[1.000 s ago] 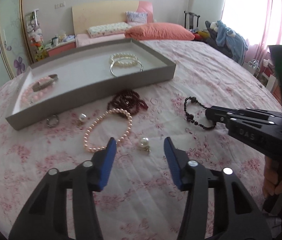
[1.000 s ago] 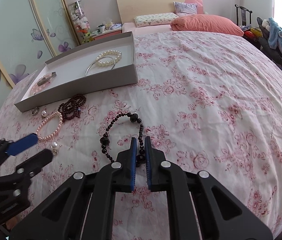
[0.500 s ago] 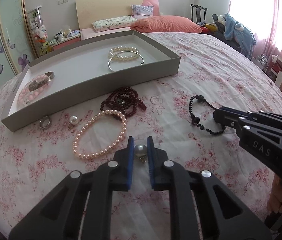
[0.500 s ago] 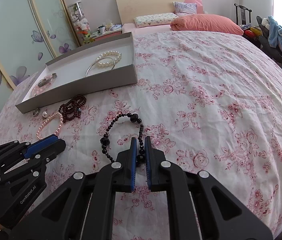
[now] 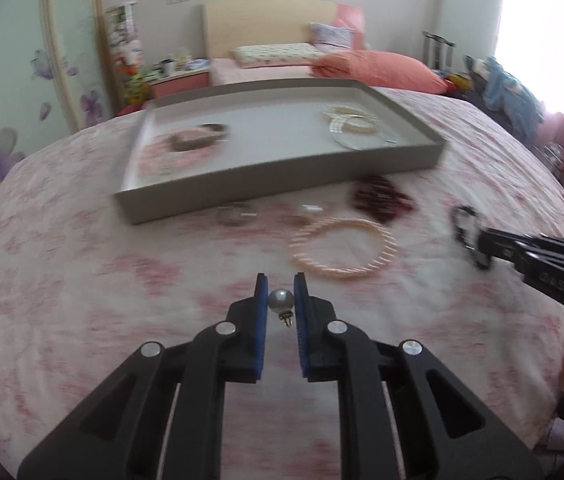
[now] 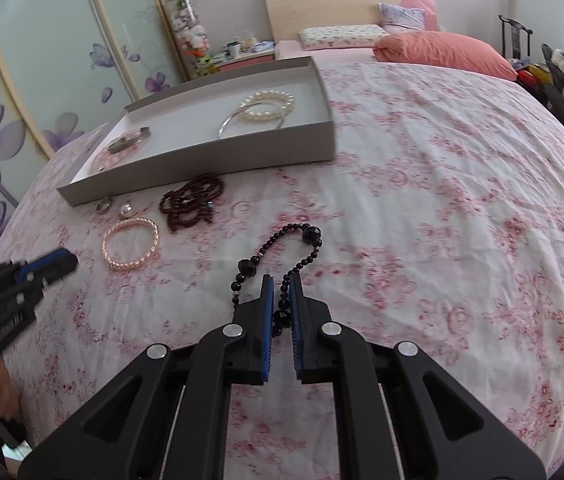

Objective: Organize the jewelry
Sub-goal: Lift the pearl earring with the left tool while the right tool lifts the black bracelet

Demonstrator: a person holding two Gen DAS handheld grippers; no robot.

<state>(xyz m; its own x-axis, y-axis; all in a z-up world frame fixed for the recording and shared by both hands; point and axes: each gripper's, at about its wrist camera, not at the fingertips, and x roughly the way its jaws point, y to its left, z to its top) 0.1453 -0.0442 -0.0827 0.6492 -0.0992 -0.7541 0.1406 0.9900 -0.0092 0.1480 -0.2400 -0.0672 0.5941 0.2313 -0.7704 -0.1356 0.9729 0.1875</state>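
Pinching a single pearl earring (image 5: 280, 299) between its blue fingers (image 5: 261, 300), the left gripper (image 5: 280, 300) now carries it just clear of the floral bedspread (image 5: 82, 300). A second ago these fingers stood wide apart on either side of the earring as it lay on the bed; since then they have closed on it, and the view has swung toward the grey tray (image 5: 282, 176), which now sits straight ahead. The surroundings are smeared with motion blur, so the hand appears to be travelling.

The right gripper (image 6: 281, 300) has not changed: its fingers remain clamped on the near end of a black bead bracelet (image 6: 282, 256), whose loop lies stretched out on the bed ahead of it.

Loose on the bed in front of the tray are a pink pearl bracelet (image 6: 130, 244), a dark red bead strand (image 6: 192, 204), a second pearl earring (image 6: 126, 210) and a small ring (image 6: 104, 204). The tray already holds a white pearl bracelet (image 6: 268, 106), a silver bangle (image 6: 250, 122) and pink pieces at its left end.

With one earring picked up, the likely next step is dropping it into the tray; several items remain to be sorted.
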